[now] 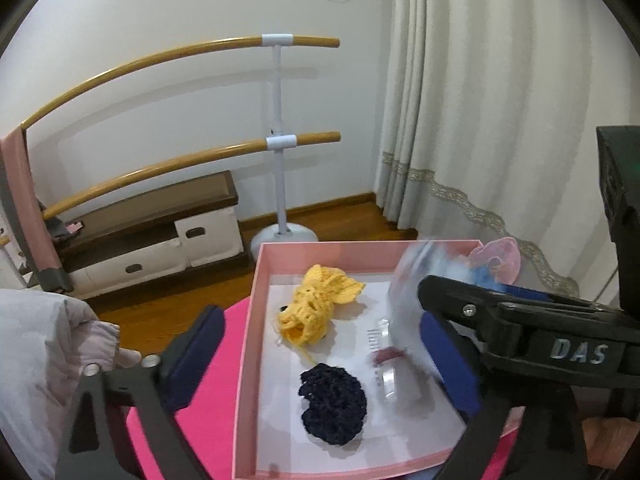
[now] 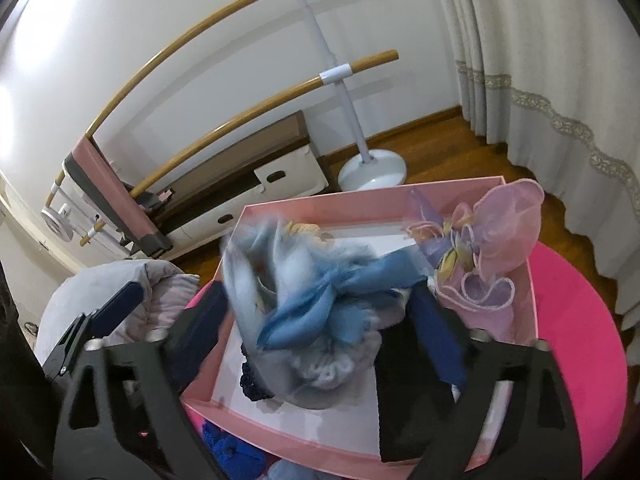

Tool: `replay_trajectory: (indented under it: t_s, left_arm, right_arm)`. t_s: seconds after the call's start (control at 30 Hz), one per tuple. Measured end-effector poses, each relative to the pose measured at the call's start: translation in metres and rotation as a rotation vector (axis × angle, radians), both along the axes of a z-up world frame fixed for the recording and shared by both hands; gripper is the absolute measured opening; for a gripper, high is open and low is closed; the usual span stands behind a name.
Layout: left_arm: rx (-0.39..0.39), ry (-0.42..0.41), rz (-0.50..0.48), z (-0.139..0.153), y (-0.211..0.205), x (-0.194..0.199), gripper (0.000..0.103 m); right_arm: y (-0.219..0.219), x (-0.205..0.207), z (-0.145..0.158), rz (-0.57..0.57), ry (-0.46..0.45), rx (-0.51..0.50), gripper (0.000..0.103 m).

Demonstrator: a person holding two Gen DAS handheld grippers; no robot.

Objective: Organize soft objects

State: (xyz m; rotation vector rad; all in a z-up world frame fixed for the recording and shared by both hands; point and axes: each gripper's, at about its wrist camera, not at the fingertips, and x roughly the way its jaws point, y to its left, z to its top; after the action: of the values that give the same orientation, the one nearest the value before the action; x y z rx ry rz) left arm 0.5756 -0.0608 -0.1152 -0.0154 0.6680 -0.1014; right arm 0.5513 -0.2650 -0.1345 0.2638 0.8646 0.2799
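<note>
**Placing the Blue Fabric Flower into the Pink Box**

**Work surface.** A round pink table (image 2: pixel 580 320) carries the pink box (image 1: pixel 250 332), which stands open with no lid on it. The table ends close beyond the box's far and right walls; past that edge lies wooden floor.

**Container.** The box has upright walls on all four sides and a white liner. Free liner area shows in the centre and toward the near wall.

**Contents.** A lilac organza flower (image 2: pixel 504 224) rests against the far right corner, overhanging the rim. A yellow crochet piece (image 1: pixel 320 300) lies toward the far left; a navy crochet piece (image 1: pixel 334 404) lies nearer the front.

**Item in hand.** The blue fabric flower (image 2: pixel 316 292) is over the box interior, blurred by motion. It sits between the fingers of the right gripper (image 2: pixel 320 320), but the jaws stand wide apart, so contact cannot be confirmed: gripped or freed, I cannot tell.

**Left gripper** (image 1: pixel 320 356). Spread wide and empty, straddling the box's left wall.

**Step in hand.** Judged as the deposit of the blue flower.

**Next move.** Probably lifting the right gripper straight up, clear of the walls, avoiding the navy piece directly beneath. More blue items (image 2: pixel 236 456) wait below the near wall.
</note>
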Motion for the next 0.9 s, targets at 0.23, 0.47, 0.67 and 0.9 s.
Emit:
replay_trajectory:
  t_s: [0.23, 0.47, 0.67, 0.9]
  left_arm:
    - [0.018, -0.014, 0.031, -0.001, 0.003, -0.028, 0.102]
    - [0.041, -0.035, 0.039, 0.009, 0.003, -0.073, 0.102]
    - [0.057, -0.054, 0.040, 0.017, 0.003, -0.112, 0.102]
    - [0.063, -0.080, 0.042, 0.032, 0.002, -0.164, 0.103]
  right_arm:
    - [-0.008, -0.016, 0.009, -0.027, -0.029, 0.012, 0.103]
    - [-0.015, -0.048, 0.024, -0.062, -0.076, 0.016, 0.103]
    - [-0.025, -0.088, 0.033, -0.086, -0.118, 0.023, 0.103]
    - [-0.033, -0.133, 0.045, -0.116, -0.164, 0.021, 0.103]
